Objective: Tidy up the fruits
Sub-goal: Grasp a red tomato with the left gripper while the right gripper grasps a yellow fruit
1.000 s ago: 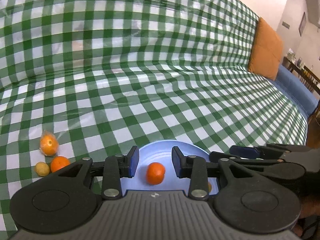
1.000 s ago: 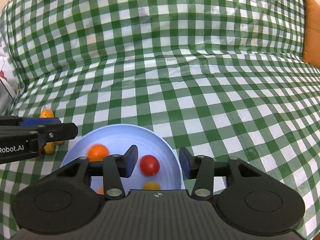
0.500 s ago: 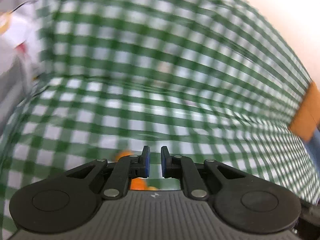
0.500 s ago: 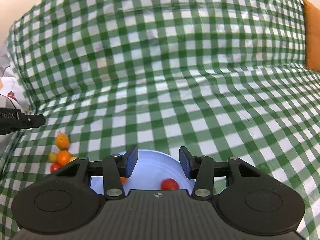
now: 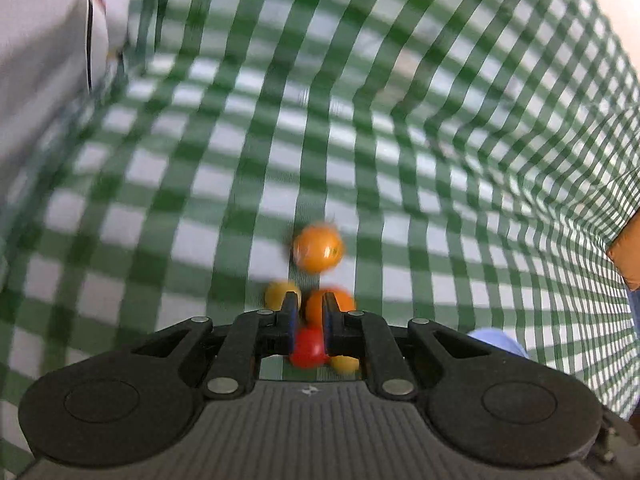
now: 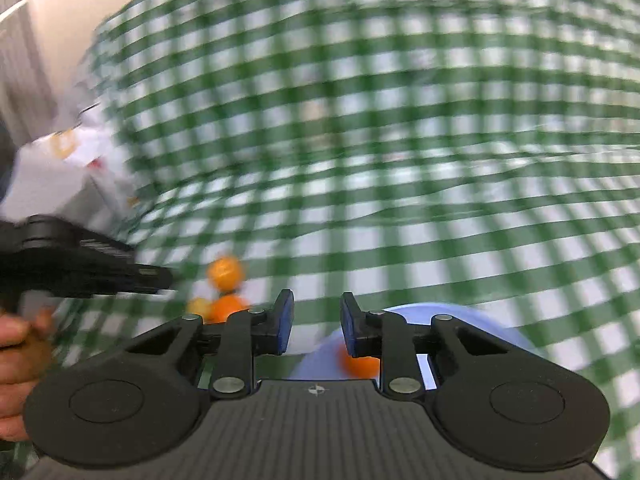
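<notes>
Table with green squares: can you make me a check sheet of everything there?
Surface: green checked tablecloth, wrinkled.
Job's things: loose heap of orange, yellow and red fruits; blue plate holding an orange fruit.
Clutter: white printed material at the edge.
Grippers: left gripper has just been closing, nearly shut above the heap, gripping nothing; right gripper has just been closing, small gap, nothing between.
Cables: nothing seen.
Surroundings: orange cushion, pale wall.

We count 5 loose fruits by the left fingers: 2 orange ones [image 5: 318, 248] [image 5: 316, 304] ahead of the tips, 2 small yellow ones [image 5: 280, 292] [image 5: 345, 364], and 1 red one [image 5: 308, 347] behind the tips. There is 1 blue plate [image 6: 492, 322], with 1 orange fruit [image 6: 358, 364] on it behind the right fingers.
</notes>
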### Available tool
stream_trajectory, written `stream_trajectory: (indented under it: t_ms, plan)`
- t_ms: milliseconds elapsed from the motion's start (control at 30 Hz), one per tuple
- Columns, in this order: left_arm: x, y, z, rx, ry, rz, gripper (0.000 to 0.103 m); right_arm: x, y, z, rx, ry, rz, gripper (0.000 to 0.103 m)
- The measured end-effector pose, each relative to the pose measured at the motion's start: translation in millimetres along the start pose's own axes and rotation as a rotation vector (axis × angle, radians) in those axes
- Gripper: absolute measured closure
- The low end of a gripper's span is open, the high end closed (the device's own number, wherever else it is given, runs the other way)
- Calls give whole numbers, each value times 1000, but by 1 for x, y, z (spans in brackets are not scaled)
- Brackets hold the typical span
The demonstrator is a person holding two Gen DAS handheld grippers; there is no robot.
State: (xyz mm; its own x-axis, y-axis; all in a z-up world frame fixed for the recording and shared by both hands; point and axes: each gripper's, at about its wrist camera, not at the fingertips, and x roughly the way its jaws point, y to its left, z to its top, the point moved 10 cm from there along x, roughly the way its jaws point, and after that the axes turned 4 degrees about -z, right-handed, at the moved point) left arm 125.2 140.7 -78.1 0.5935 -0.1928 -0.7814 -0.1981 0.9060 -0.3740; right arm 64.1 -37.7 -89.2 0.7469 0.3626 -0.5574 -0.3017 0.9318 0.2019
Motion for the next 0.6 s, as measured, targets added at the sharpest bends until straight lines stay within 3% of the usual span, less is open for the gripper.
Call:
stream_trajectory:
  t_ms: [100,233,600]
  plan:
    - [13,7,-9,-47,54,-10,88,9,28,-11,-66,33,47,76]
    - [21,8,-15,-86,92,-49,68,24,45,-21,-103,57,61,76]
    - [30,8,-22,-18,110,18,72,67,61,-39,-121,132,50,75]
